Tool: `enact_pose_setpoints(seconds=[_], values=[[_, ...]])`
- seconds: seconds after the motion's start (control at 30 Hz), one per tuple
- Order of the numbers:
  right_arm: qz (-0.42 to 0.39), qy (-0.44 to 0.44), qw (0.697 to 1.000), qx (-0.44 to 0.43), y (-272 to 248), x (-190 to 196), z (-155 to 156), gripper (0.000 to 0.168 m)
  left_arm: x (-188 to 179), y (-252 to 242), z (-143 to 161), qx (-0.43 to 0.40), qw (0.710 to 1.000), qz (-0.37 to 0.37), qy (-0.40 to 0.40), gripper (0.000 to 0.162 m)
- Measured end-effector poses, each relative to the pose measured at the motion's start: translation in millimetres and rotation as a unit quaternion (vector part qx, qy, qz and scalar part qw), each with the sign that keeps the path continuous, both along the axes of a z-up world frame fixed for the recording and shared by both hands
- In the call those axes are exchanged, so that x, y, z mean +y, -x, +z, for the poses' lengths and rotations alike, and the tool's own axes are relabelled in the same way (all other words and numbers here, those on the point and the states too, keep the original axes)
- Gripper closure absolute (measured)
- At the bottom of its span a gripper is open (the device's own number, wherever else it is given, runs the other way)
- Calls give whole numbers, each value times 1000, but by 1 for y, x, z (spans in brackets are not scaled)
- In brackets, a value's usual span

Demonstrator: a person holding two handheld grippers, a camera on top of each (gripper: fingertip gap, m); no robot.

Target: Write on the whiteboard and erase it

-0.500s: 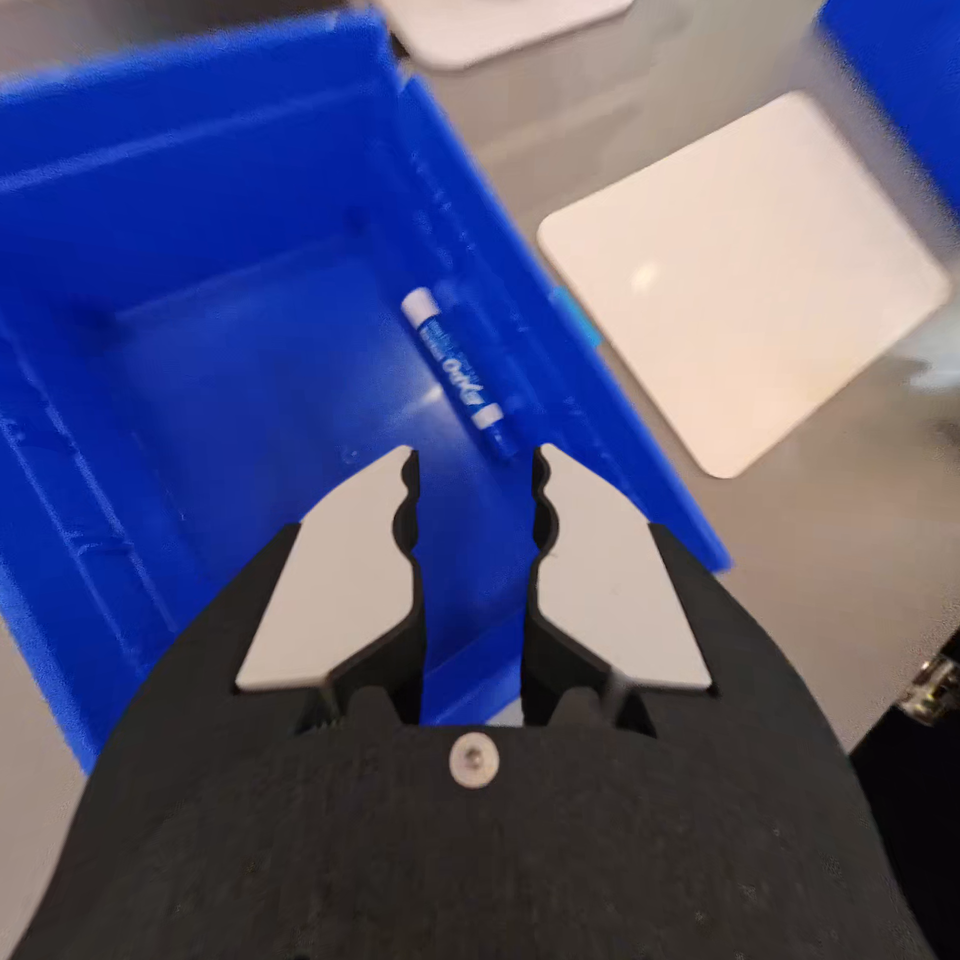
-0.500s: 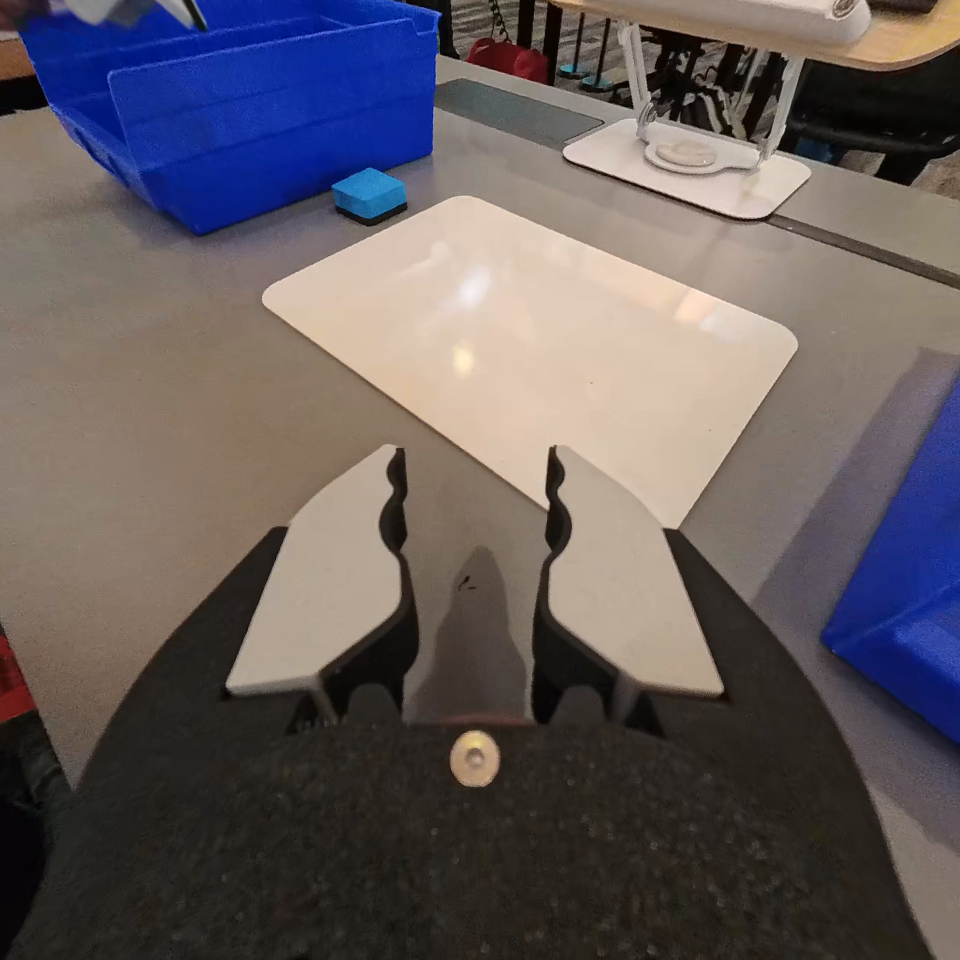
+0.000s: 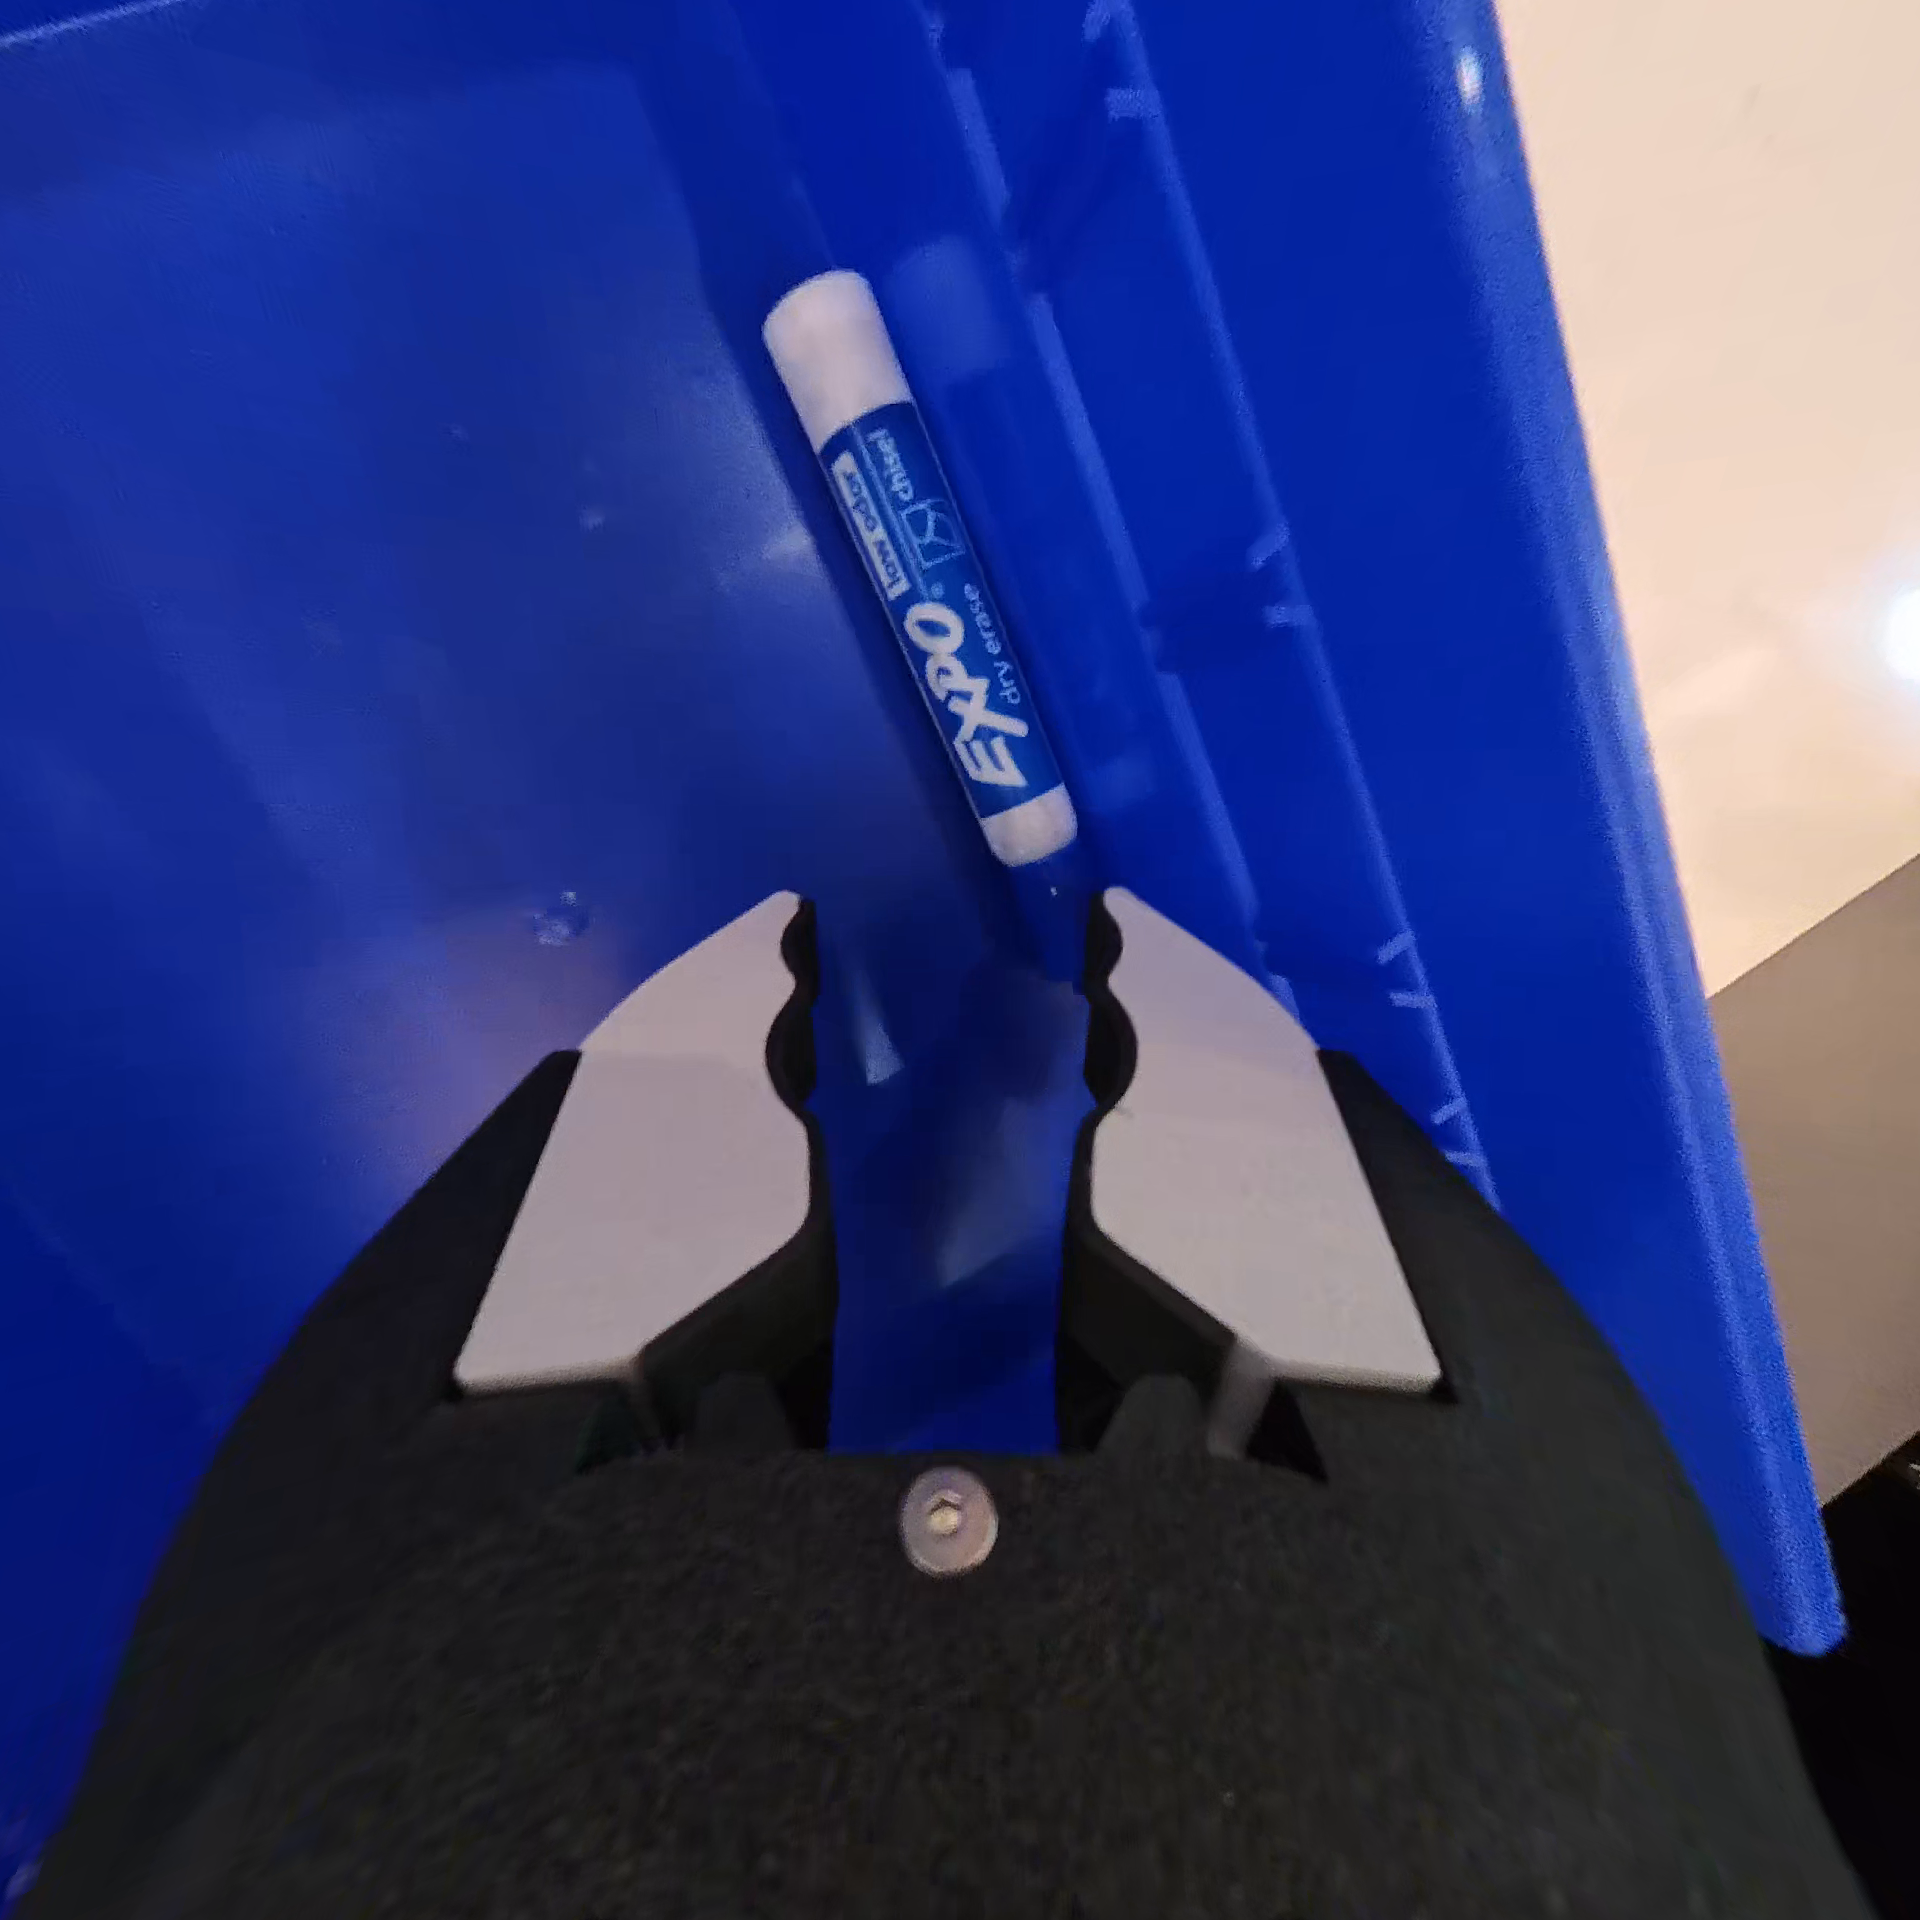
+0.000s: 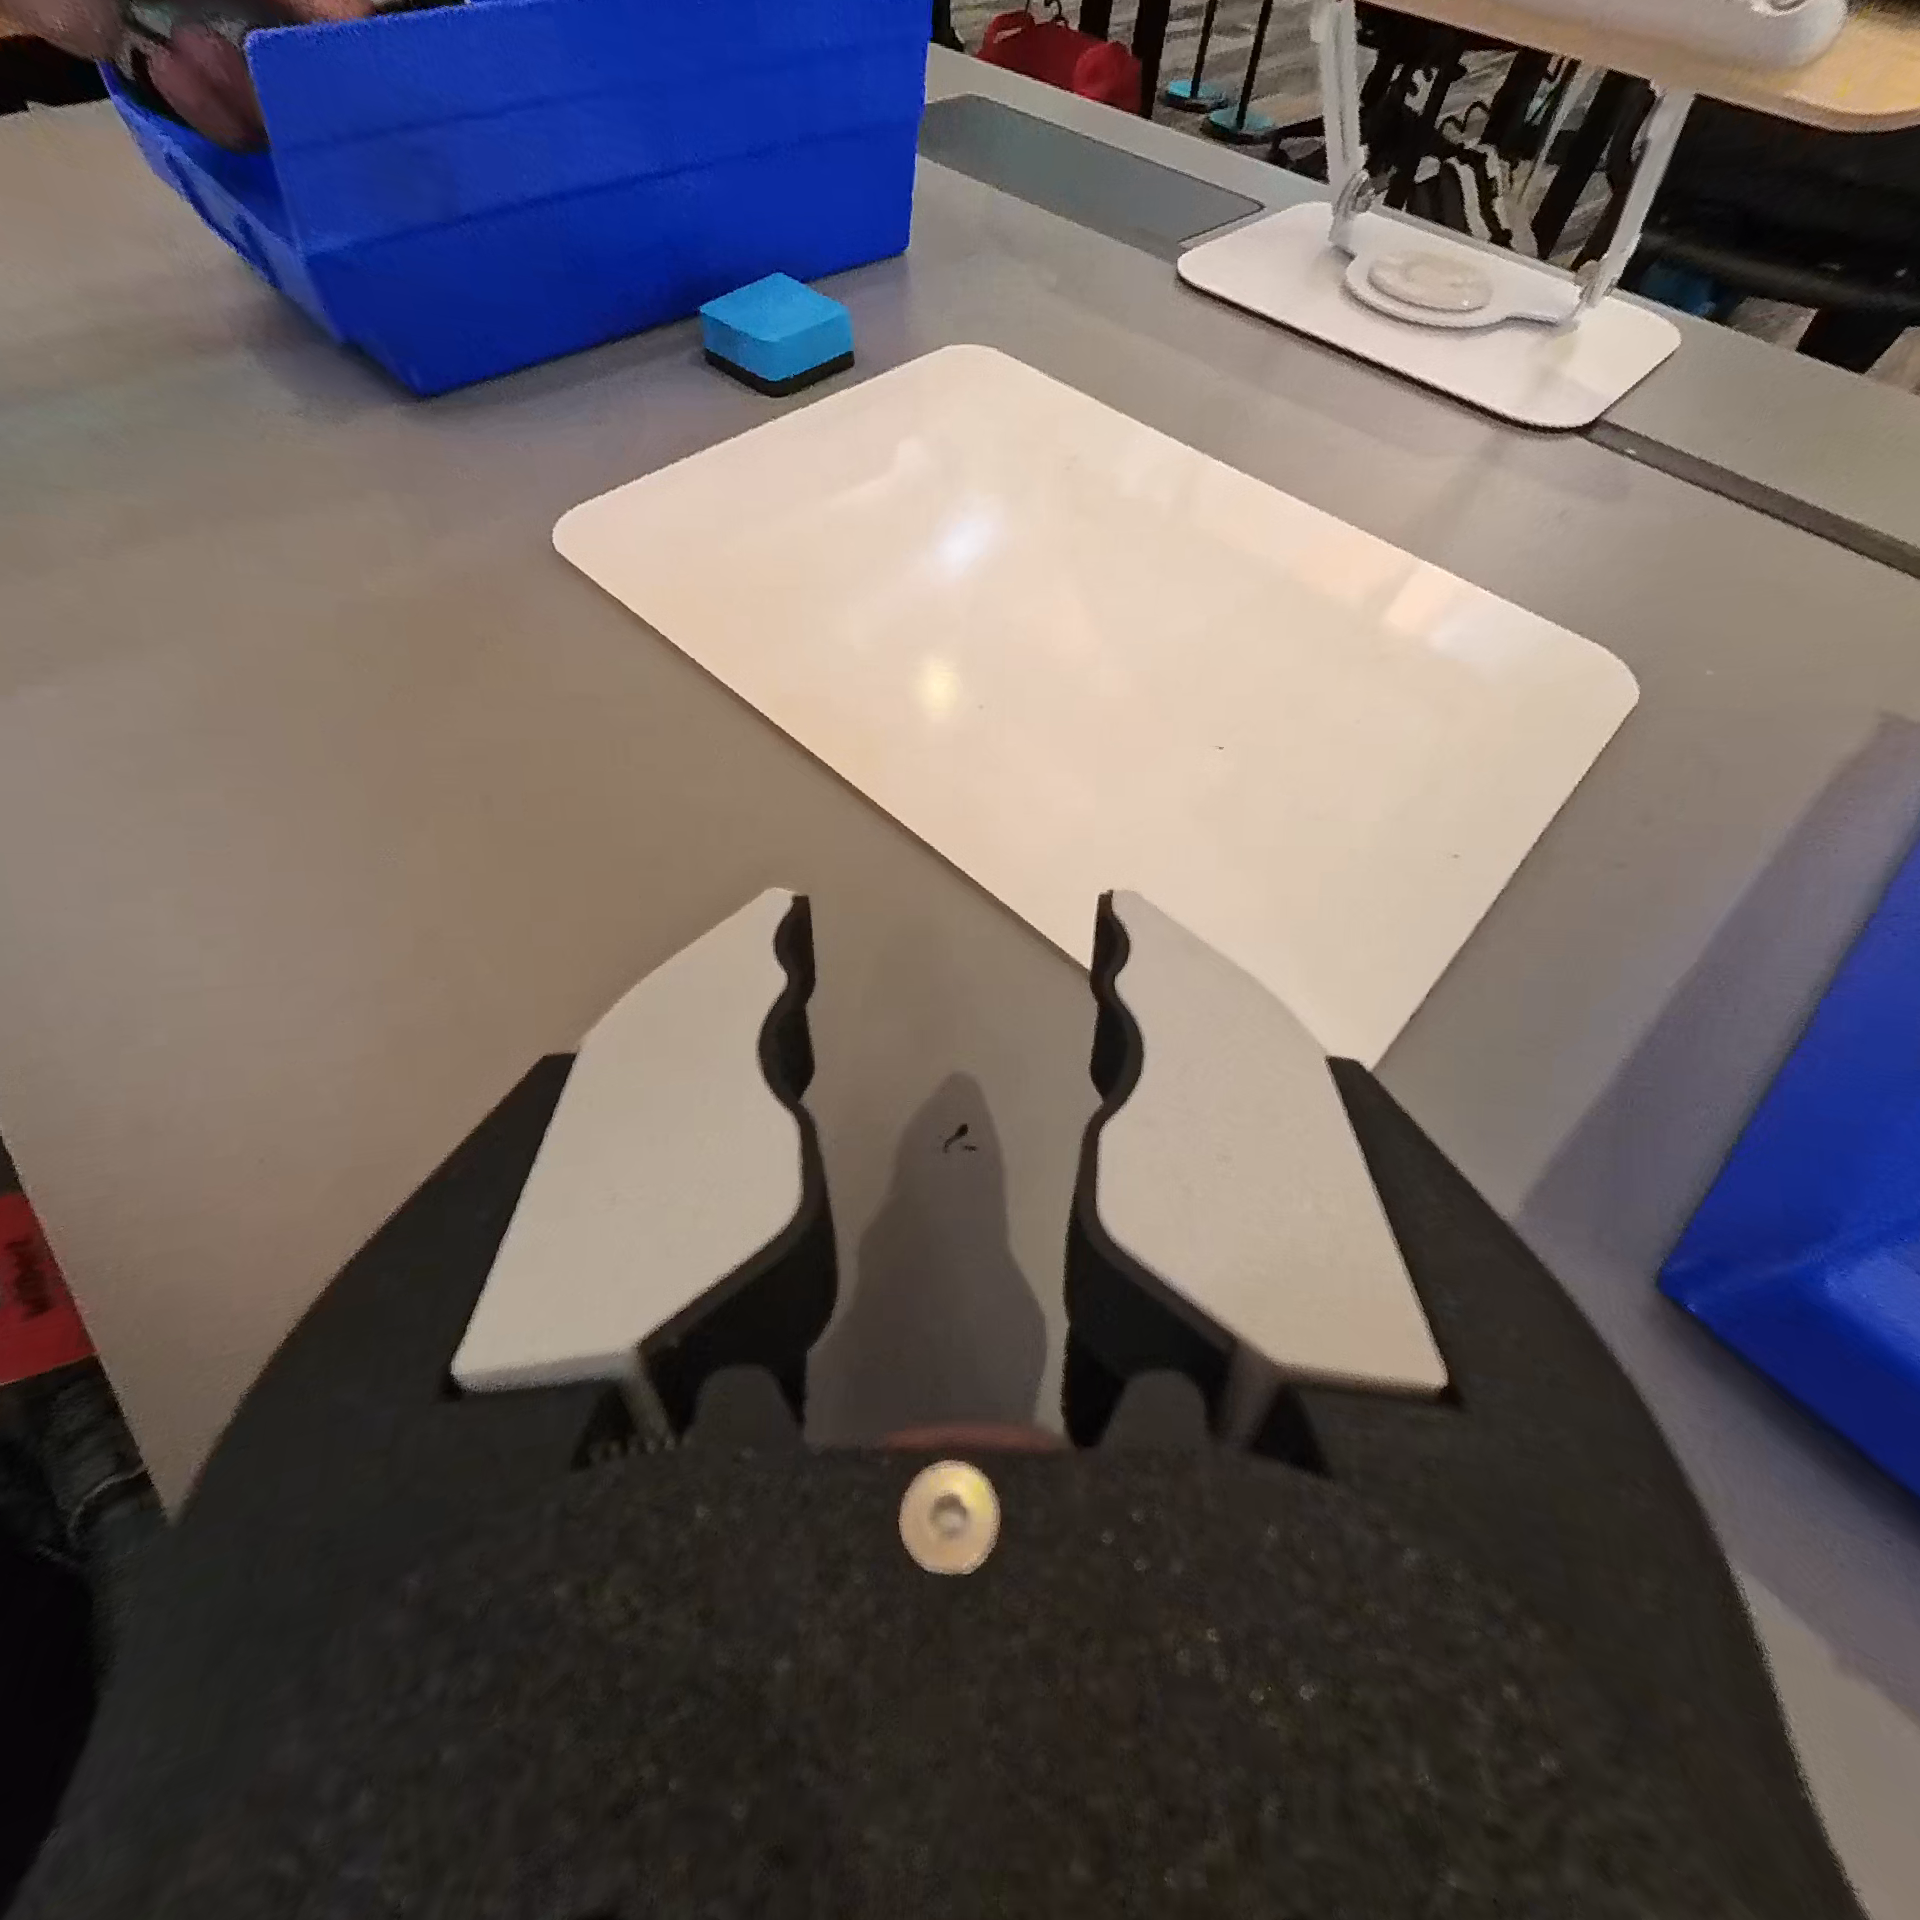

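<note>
Grey bench [image 4: 312, 665] carries the whiteboard [image 4: 1091, 675] near its middle, bare and flat. Half a second ago my left tongs [image 3: 951, 914] hung higher over the blue bin [image 3: 364, 520]; now they sit low inside it, spread wide and empty, the marker [image 3: 920, 582] just ahead against the bin's right wall, its blue cap partly hidden by my right finger. My right tongs [image 4: 951, 914] hover unchanged, parted and empty, short of the whiteboard's near edge. An eraser [image 4: 774, 327] sits beside the bin's outer wall.
</note>
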State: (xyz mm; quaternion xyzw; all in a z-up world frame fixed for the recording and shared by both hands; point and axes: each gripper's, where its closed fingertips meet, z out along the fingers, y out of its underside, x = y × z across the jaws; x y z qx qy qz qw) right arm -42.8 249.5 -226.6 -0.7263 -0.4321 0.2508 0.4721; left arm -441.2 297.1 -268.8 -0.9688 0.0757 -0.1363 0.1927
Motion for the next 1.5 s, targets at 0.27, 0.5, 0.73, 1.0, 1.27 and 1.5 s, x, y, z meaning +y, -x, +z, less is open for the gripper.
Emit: enact_pose_setpoints(seconds=[0.27,0.5,0.73,1.0,1.27,1.5], values=[[9,4,1000,-13,4,-4,-5,117,-8,24,-8,88,996,0,-1,124],[9,11,1000,-19,4,-4,-8,117,-8,1,14,21,999,10,-23,119],[15,16,999,-31,5,-6,-12,117,-5,2,-7,40,999,15,3,119],[18,14,999,-40,5,-8,-14,117,-3,19,-10,119,993,-3,-4,143],[13,19,999,-33,3,-7,-13,117,-9,27,-10,160,986,-53,-4,144],[21,46,999,17,8,-3,-2,117,-39,59,39,154,980,-41,-120,144]])
